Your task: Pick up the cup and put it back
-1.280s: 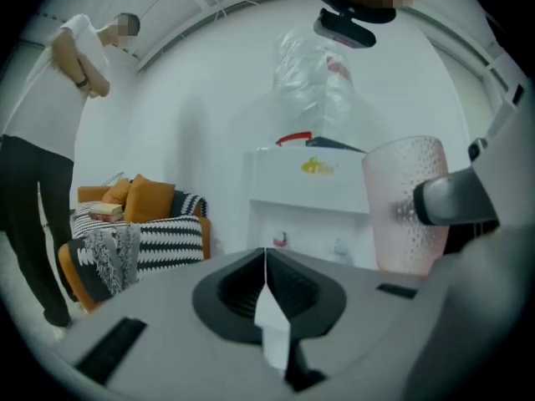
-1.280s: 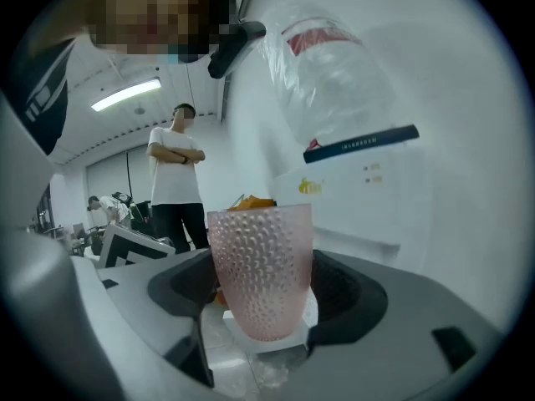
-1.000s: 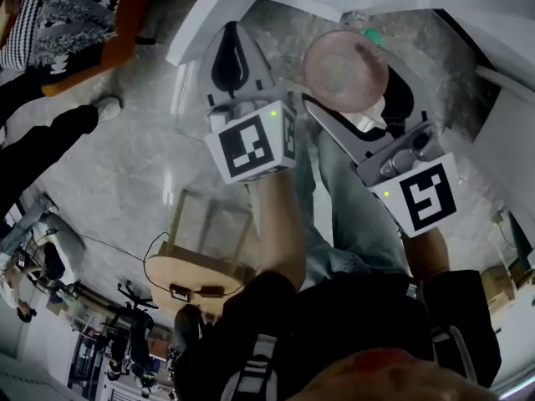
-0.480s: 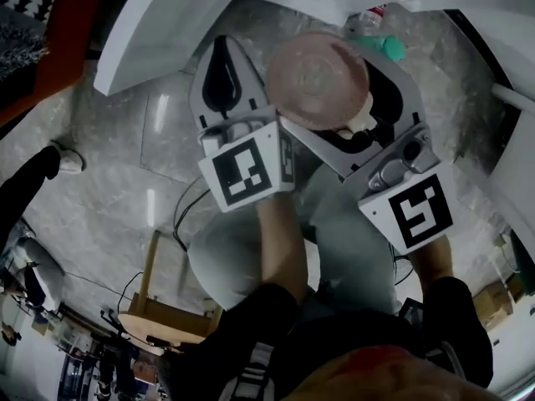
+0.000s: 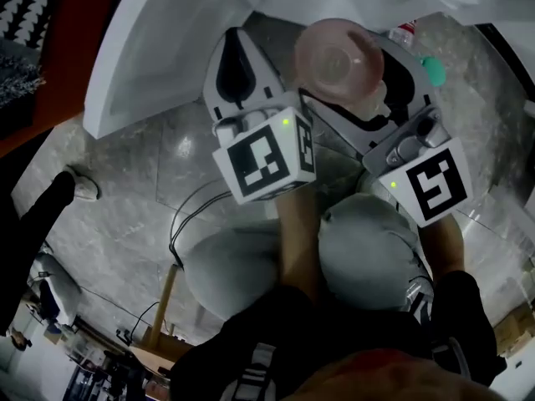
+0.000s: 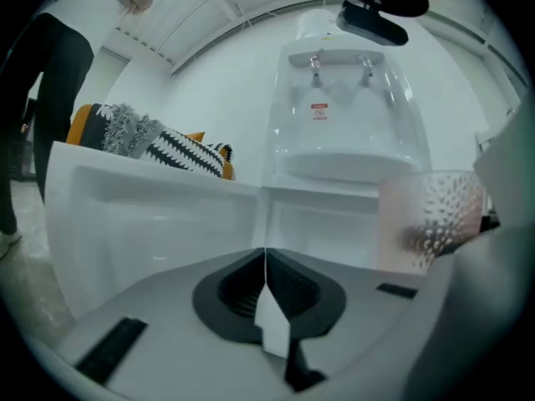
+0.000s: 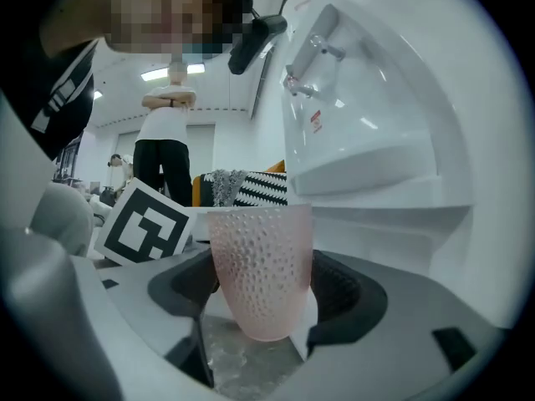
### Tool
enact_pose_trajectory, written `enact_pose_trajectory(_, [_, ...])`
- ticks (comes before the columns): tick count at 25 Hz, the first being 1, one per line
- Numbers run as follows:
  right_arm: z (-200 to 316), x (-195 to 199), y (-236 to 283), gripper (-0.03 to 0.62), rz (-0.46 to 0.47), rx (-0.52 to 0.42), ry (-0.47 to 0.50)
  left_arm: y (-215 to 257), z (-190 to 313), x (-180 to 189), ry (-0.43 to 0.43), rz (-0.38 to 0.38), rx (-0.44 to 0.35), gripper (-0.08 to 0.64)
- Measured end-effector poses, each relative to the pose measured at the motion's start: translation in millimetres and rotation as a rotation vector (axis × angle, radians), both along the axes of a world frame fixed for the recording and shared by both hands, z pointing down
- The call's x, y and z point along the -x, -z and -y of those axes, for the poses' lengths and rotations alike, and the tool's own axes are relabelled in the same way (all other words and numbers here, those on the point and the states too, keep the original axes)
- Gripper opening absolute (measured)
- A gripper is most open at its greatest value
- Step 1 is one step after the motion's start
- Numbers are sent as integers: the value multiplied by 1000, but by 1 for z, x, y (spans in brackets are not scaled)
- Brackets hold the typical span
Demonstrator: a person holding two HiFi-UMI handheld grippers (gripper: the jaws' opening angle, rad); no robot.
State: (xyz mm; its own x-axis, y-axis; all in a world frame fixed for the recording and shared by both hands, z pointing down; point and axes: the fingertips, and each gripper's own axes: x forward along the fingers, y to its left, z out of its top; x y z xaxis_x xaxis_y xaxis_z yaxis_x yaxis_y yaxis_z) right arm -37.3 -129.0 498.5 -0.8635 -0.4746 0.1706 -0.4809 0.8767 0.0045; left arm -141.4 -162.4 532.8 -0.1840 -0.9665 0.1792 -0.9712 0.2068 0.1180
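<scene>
A pink, dimpled, translucent cup (image 7: 261,266) stands upright between the jaws of my right gripper (image 7: 261,303), whose pads press on its lower sides; it is lifted off any surface. In the head view the cup (image 5: 338,59) shows from above, open mouth up, with the right gripper (image 5: 355,86) around it. My left gripper (image 5: 236,57) hangs close to its left, shut and holding nothing. In the left gripper view its jaws (image 6: 266,284) meet at a thin line, and the cup (image 6: 430,217) shows at the right edge.
A white water dispenser (image 6: 343,115) with two taps stands ahead on a white counter (image 5: 159,48). A green object (image 5: 434,70) and a red-capped bottle (image 5: 405,32) lie on the grey marble floor. A black-and-white cushion (image 6: 163,144) rests behind the counter. A person (image 7: 167,140) stands far off.
Both grippers and the held cup have come closer to the white counter, which now fills more of the head view. The grip on the cup is unchanged.
</scene>
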Motion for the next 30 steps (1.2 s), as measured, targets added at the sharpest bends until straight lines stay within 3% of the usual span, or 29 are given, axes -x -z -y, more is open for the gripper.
enact_pose_trajectory(4, [10, -8, -19, 359, 29, 14, -71, -11, 9, -7, -47, 24, 34, 14])
enact_pose_trajectory(7, [10, -10, -37, 359, 40, 38, -110, -19, 8, -3, -53, -13, 58, 14])
enact_pose_trajectory(11, [18, -17, -55, 359, 5, 52, -147, -27, 7, -4, -70, -49, 38, 14])
enact_pose_trajectory(15, [28, -26, -64, 359, -17, 44, -205, -27, 8, -17, -175, -65, -37, 14])
enact_pose_trajectory(21, [54, -28, -76, 359, -13, 16, -268, -29, 9, -25, -219, -59, -39, 14])
enact_pose_trajectory(24, [65, -23, -80, 359, 51, -3, -288, -32, 11, -25, -230, -17, -26, 14])
enact_pose_trajectory(26, [73, -19, -92, 359, 100, 34, -309, -31, 10, -27, -254, 12, -31, 14])
enact_pose_trajectory(30, [94, -8, -122, 359, 42, 58, -331, -32, 11, -27, -265, 20, -38, 14])
